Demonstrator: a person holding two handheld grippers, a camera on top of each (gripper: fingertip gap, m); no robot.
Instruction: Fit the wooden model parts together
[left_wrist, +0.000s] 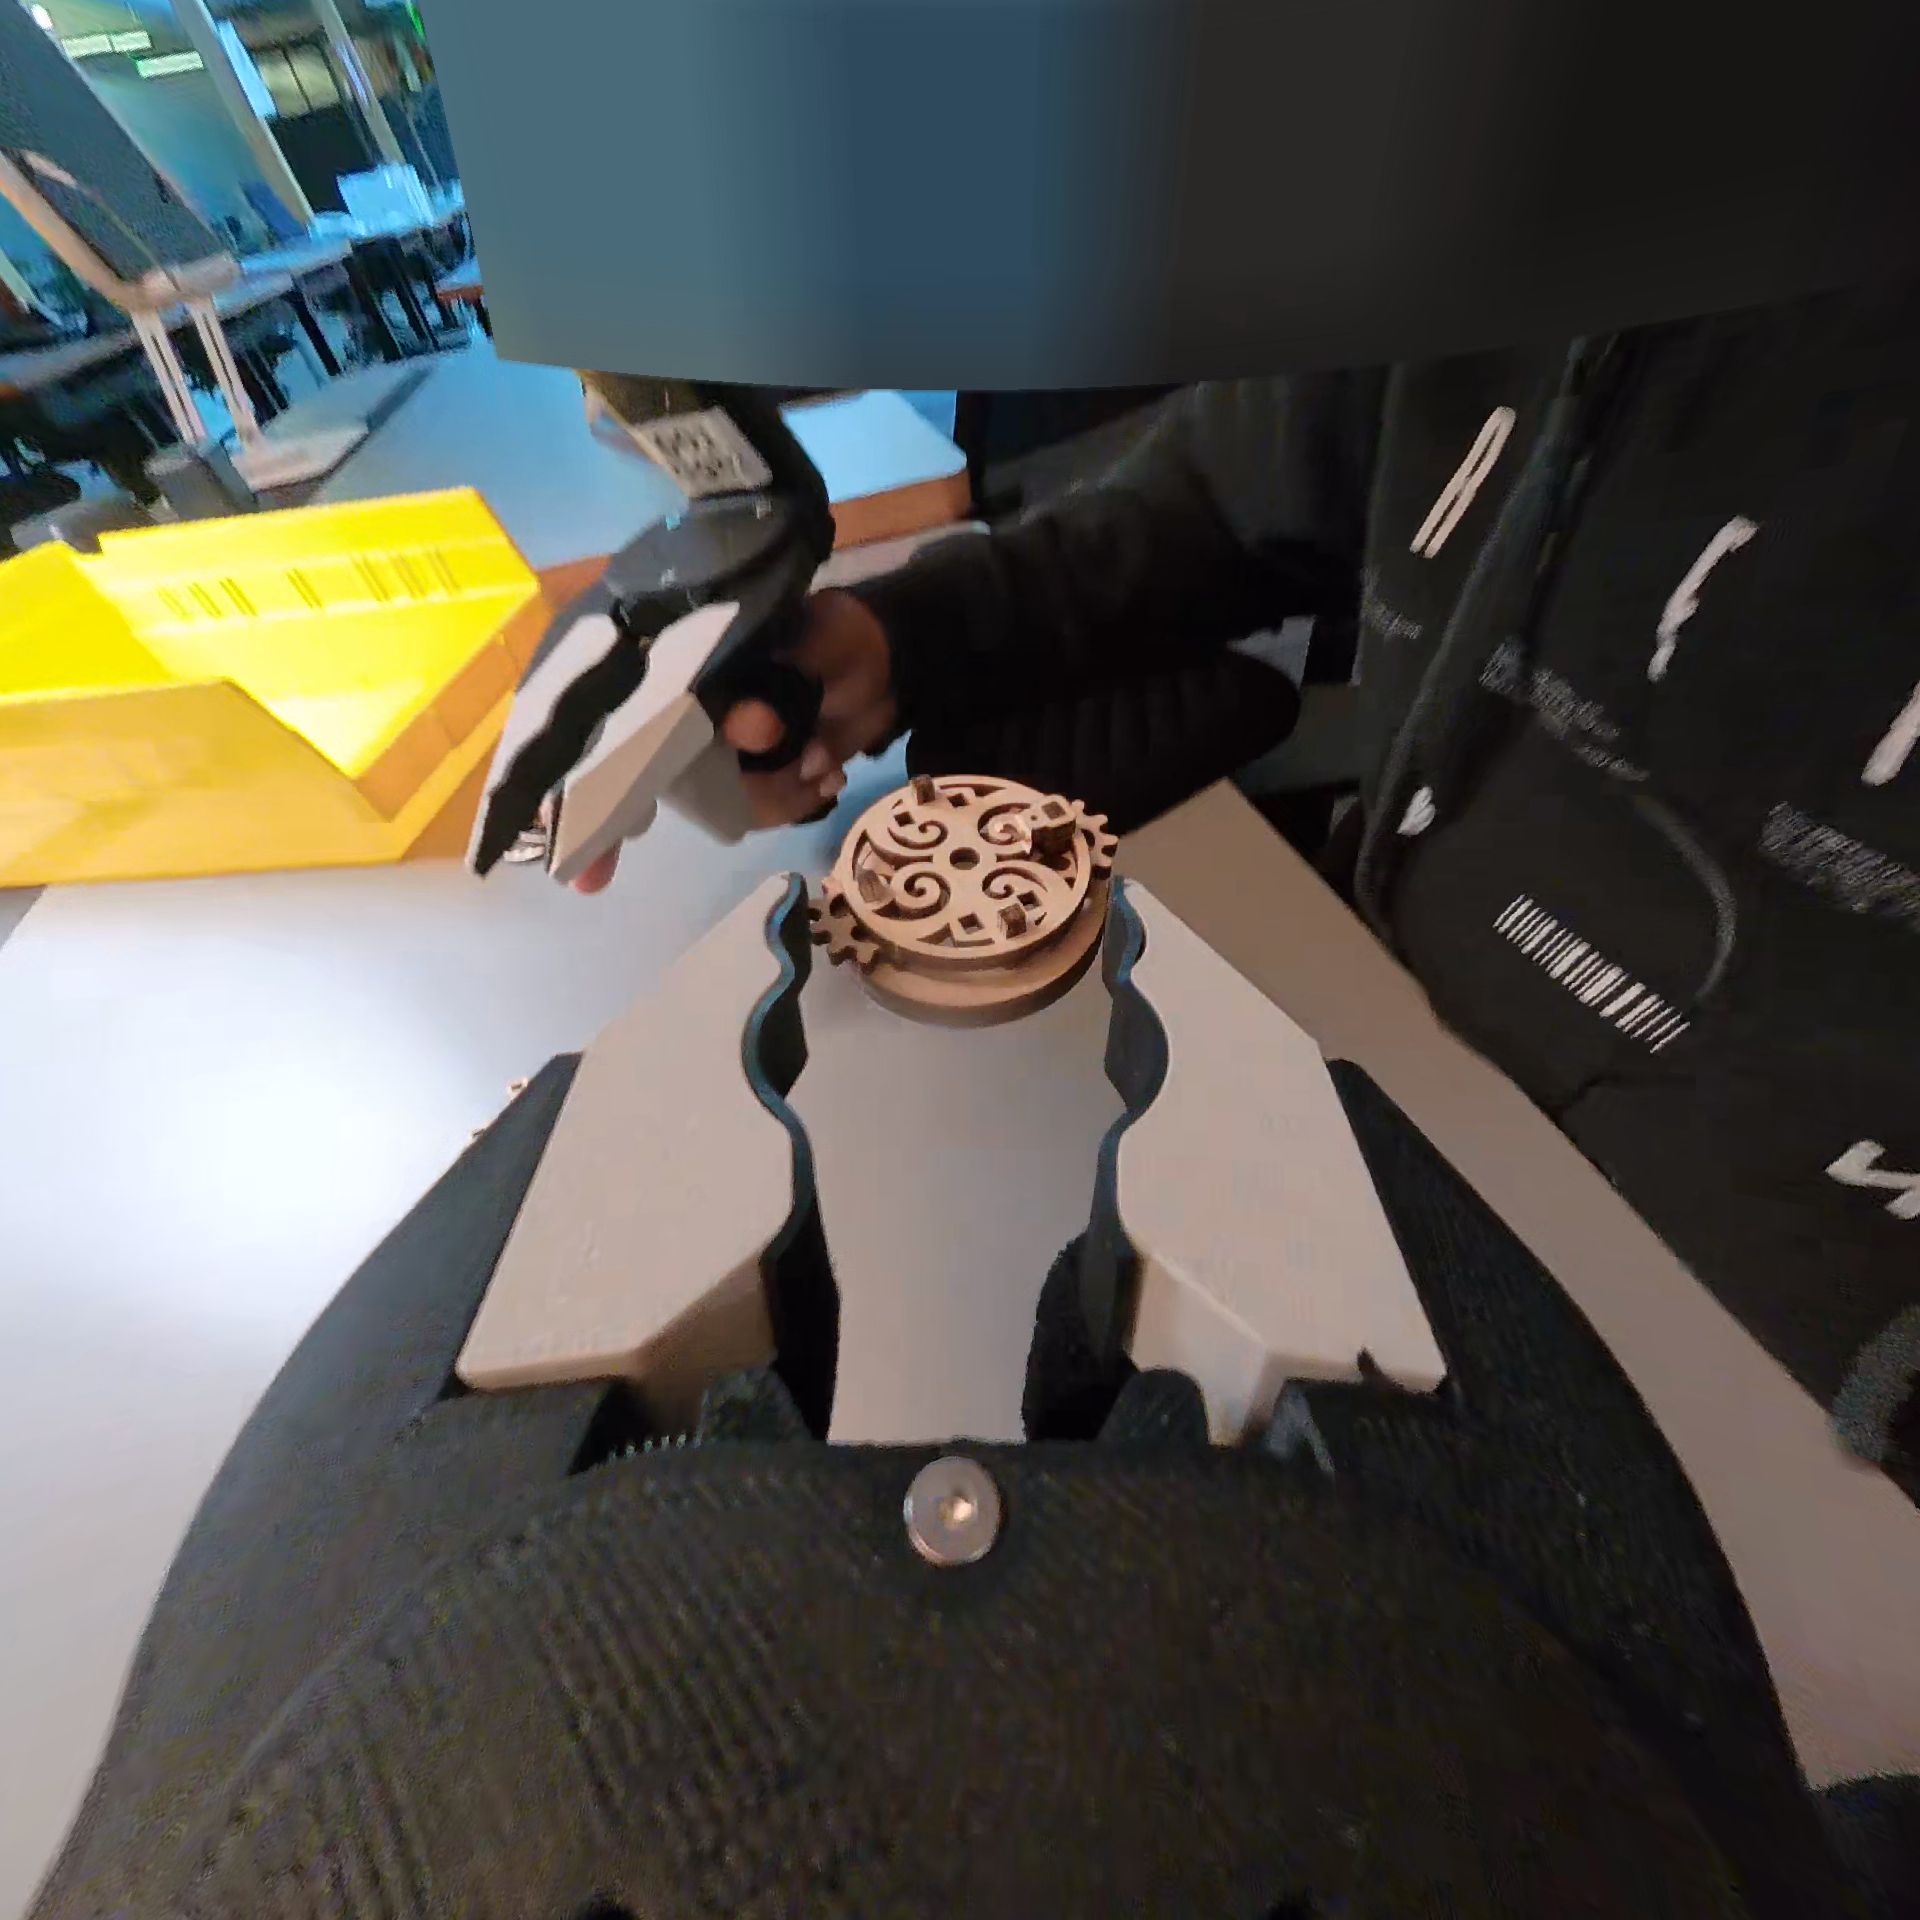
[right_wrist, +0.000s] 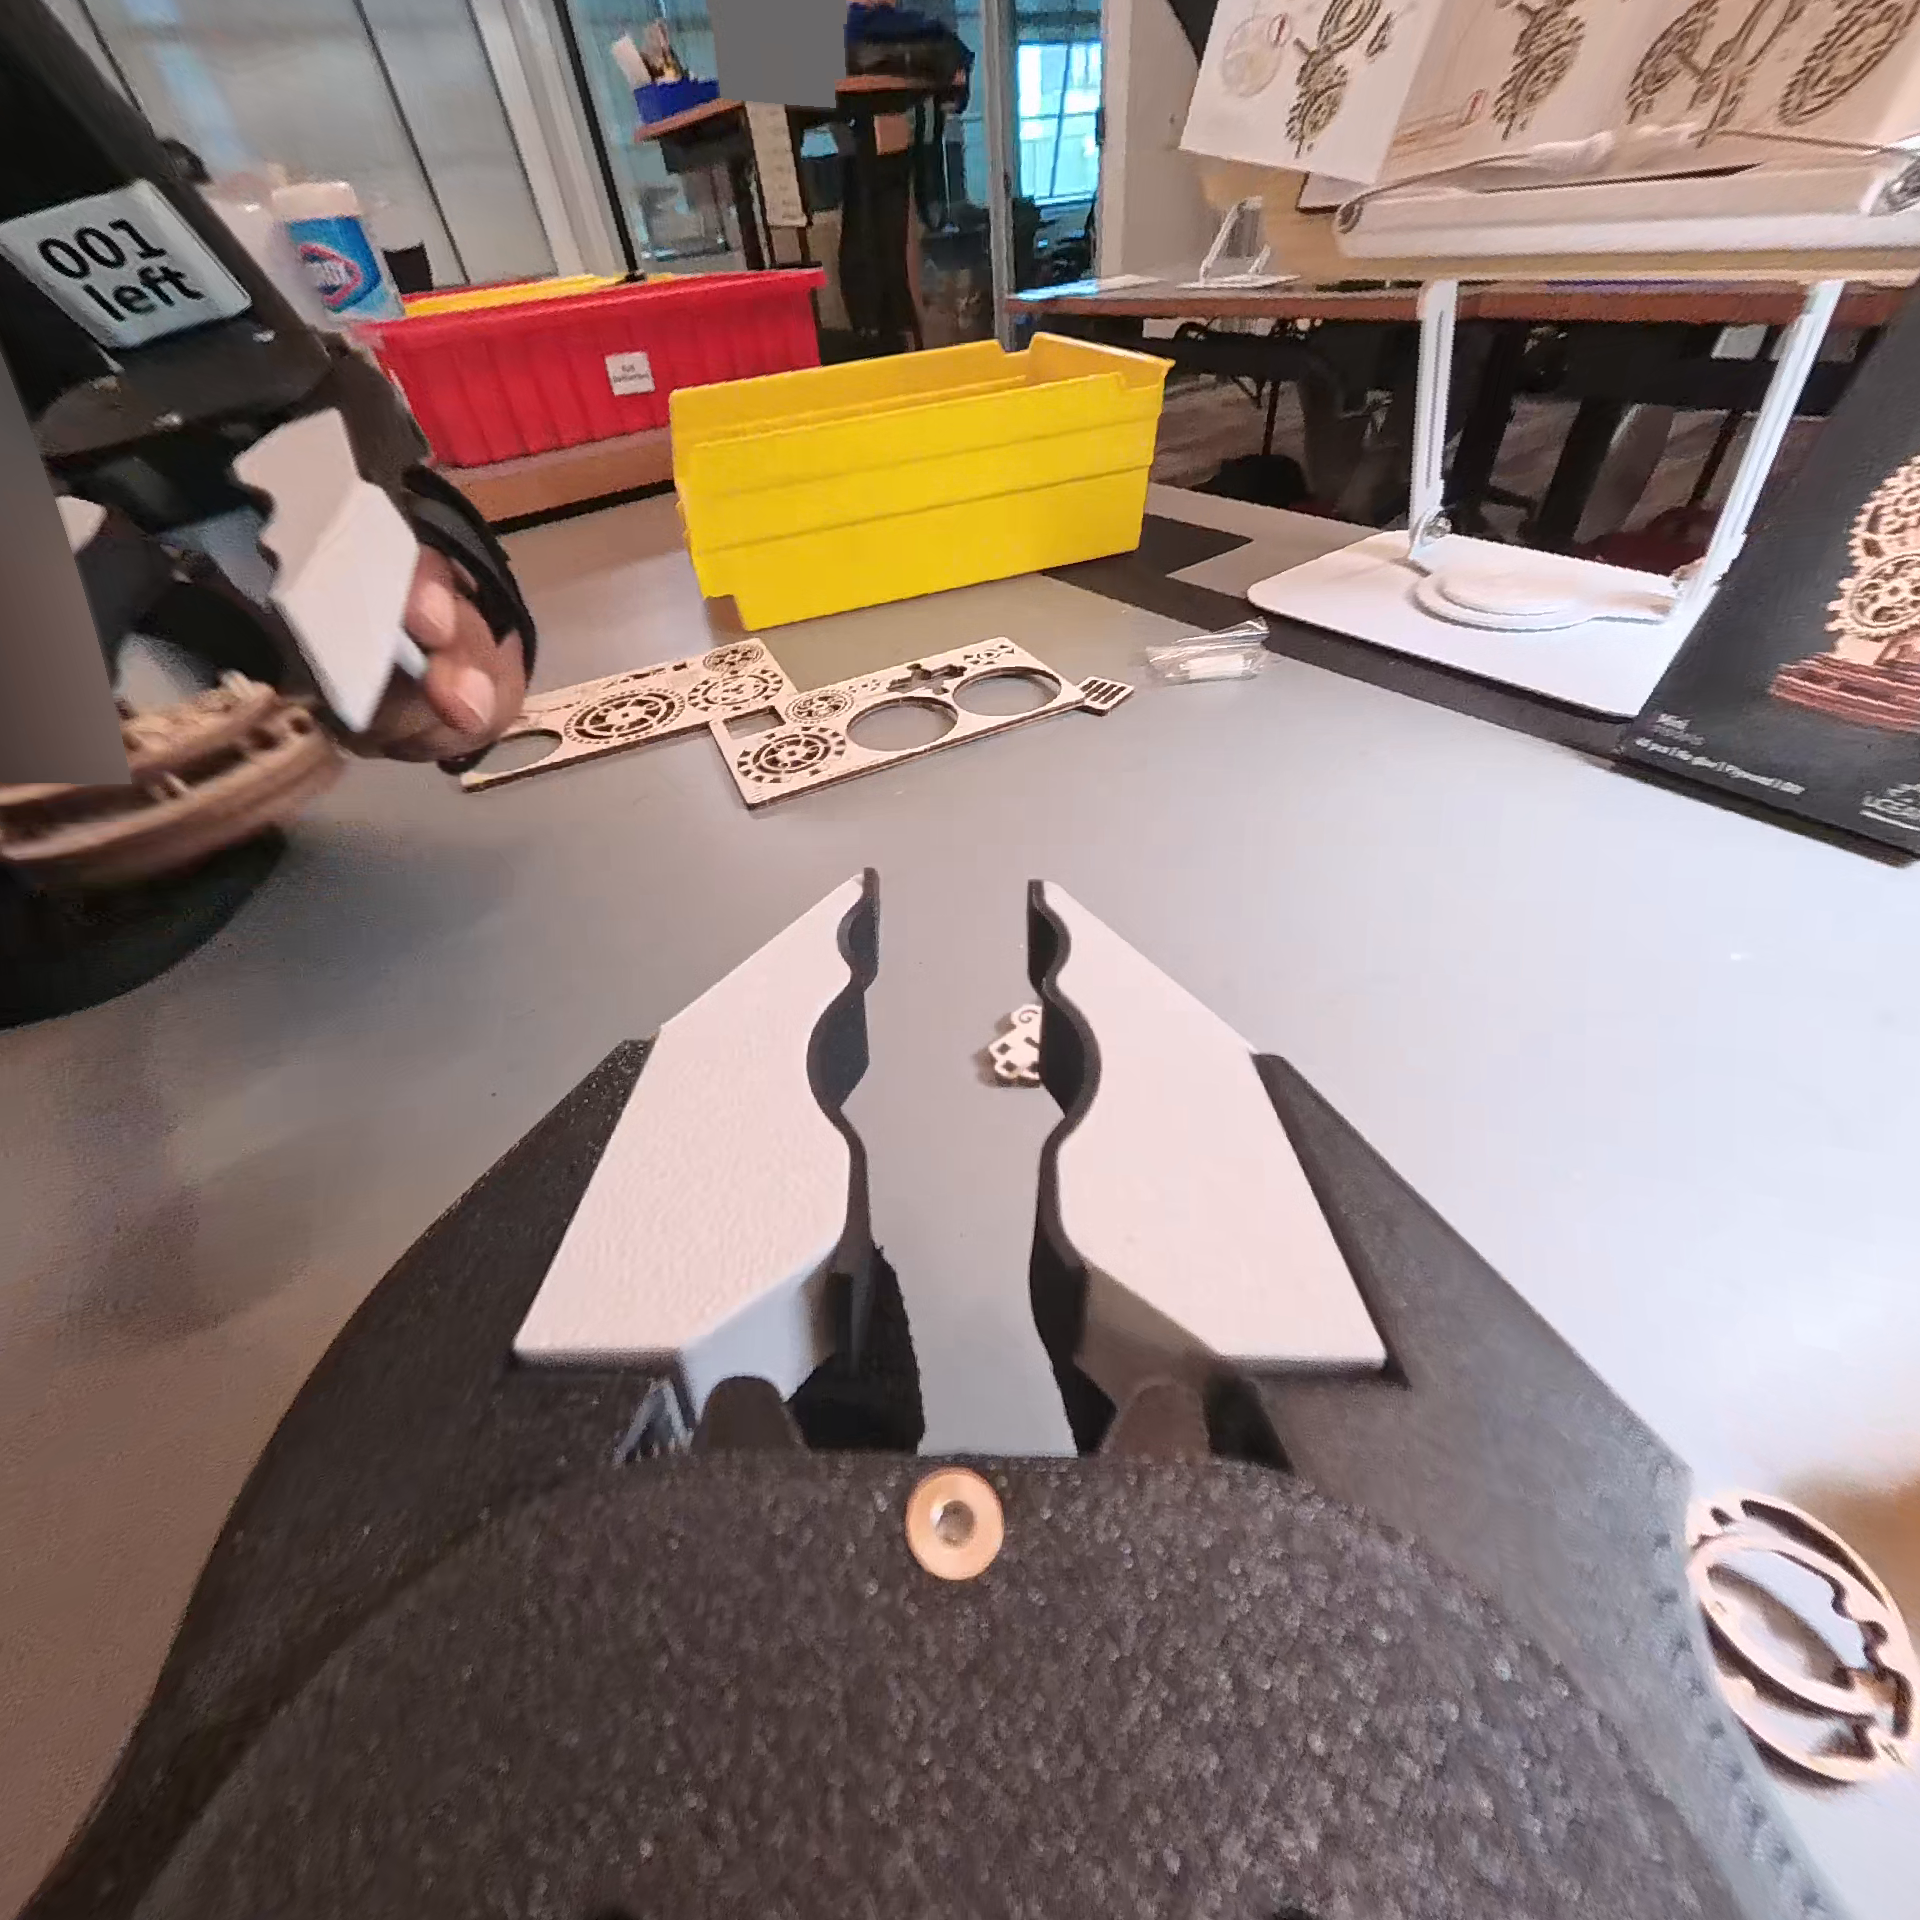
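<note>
Two grippers are in my views. My left gripper (left_wrist: 956, 914) is spread wide, its fingertips flanking the round model (left_wrist: 966, 894), a fretwork disc with small gears on a dark base; I cannot tell whether the tips touch it or grip it. Beyond it and to the left hangs my right gripper (left_wrist: 540, 831), tilted down, with something small between its tips in the left view that I cannot make out. In its own view, the right gripper (right_wrist: 954, 904) stands part open, and a small wooden piece (right_wrist: 1013, 1049) lies on the counter (right_wrist: 1455, 987) below its right finger. A wooden ring (right_wrist: 1797, 1642) lies near its right side. Ahead sit two punched sheets (right_wrist: 790, 707), then a yellow bin (right_wrist: 914, 468).
</note>
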